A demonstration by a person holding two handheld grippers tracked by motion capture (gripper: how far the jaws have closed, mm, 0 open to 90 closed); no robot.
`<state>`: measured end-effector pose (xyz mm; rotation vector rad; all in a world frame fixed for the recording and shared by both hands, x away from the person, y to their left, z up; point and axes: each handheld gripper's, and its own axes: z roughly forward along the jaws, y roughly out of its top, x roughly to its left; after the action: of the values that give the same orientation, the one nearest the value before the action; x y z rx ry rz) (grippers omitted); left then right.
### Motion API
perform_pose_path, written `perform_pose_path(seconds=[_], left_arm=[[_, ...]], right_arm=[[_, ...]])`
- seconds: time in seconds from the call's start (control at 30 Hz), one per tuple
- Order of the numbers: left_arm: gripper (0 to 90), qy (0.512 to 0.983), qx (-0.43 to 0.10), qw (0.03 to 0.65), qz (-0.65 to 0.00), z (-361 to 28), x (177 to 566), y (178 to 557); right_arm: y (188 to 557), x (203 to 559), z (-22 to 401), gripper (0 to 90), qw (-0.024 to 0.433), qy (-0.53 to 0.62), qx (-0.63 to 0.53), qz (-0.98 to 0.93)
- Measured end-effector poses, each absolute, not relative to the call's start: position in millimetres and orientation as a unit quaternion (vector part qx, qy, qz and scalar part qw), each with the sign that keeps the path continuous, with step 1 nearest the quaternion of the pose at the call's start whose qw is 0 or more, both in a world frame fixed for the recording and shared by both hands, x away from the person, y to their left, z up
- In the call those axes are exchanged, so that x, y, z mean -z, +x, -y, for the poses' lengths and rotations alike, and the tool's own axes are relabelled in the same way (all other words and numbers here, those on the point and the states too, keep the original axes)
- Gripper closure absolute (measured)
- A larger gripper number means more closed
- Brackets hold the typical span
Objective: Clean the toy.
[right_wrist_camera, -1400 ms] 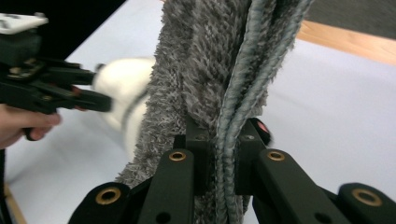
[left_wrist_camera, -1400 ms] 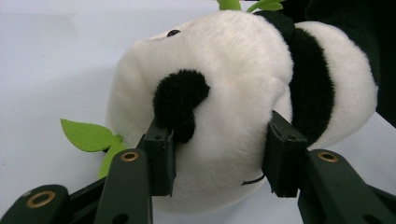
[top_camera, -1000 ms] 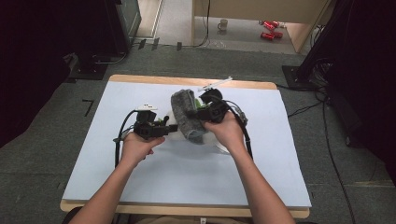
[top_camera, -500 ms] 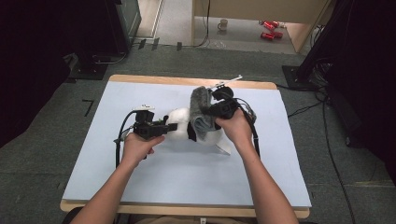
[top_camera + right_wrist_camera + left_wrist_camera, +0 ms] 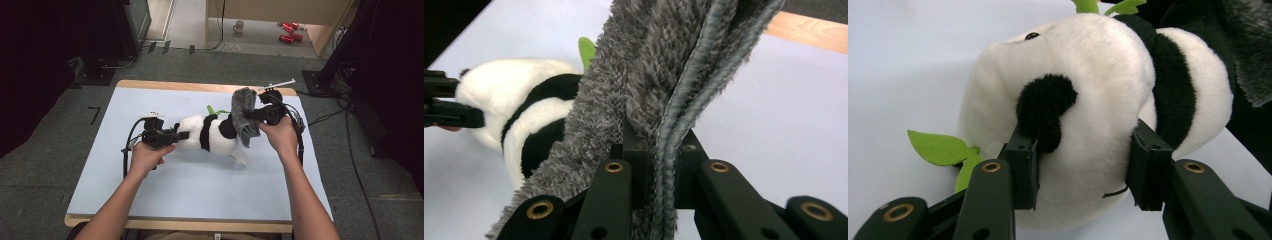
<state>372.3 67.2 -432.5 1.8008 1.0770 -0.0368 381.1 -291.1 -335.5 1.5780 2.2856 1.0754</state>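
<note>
Two jaws clamped: left gripper (image 5: 1082, 172) on panda (image 5: 207, 134), right gripper (image 5: 658, 172) on cloth (image 5: 243, 116); pale-blue table (image 5: 200, 185).

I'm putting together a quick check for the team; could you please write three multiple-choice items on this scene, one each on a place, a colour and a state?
1. Where does the panda lie?
A. on the floor
B. on the light blue mat
C. on a shelf

2. What colour is the cloth?
A. grey
B. red
C. yellow

3. What is the state of the right gripper?
A. open, holding nothing
B. shut on the panda
C. shut on the cloth

Answers:
1 B: the high view shows the panda on the mat, its head between the left gripper fingers.
2 A: the cloth is shaggy grey in the high view and the right gripper view.
3 C: in the right gripper view the fingers pinch the cloth's folded edge.
</note>
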Motion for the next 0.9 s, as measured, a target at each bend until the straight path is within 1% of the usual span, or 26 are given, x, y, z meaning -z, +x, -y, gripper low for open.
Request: perform_pose_path(seconds=[0.1, 0.27, 0.37, 0.5, 0.57, 0.67, 0.73, 0.9], left_arm=[[54.9, 0.742, 0.010, 0.500, -0.446, -66, 433, 372], [53.5, 0.744, 0.007, 0.500, -0.443, -67, 432, 372], [50.9, 0.749, -0.006, 0.496, -0.440, -67, 430, 371], [48.7, 0.748, -0.006, 0.499, -0.437, -67, 429, 370], [45.2, 0.752, -0.011, 0.500, -0.429, -67, 428, 370], [36.7, 0.757, -0.021, 0.501, -0.419, -68, 426, 369], [33.9, 0.761, -0.031, 0.503, -0.409, -70, 425, 368], [33.6, 0.772, -0.051, 0.506, -0.382, -79, 424, 368]], right_arm=[[375, 326, 291, 81.8, 0.083, 0.518, -0.378, -0.763], [357, 316, 268, 81.7, 0.077, 0.478, -0.396, -0.780], [346, 322, 253, 81.7, 0.072, 0.457, -0.395, -0.793], [339, 339, 241, 81.7, 0.057, 0.447, -0.384, -0.806], [340, 347, 239, 81.6, 0.058, 0.448, -0.376, -0.809], [343, 353, 241, 81.5, 0.054, 0.455, -0.378, -0.804], [345, 354, 243, 80.9, 0.057, 0.458, -0.379, -0.802], [351, 356, 248, 80.8, 0.056, 0.467, -0.380, -0.796]])
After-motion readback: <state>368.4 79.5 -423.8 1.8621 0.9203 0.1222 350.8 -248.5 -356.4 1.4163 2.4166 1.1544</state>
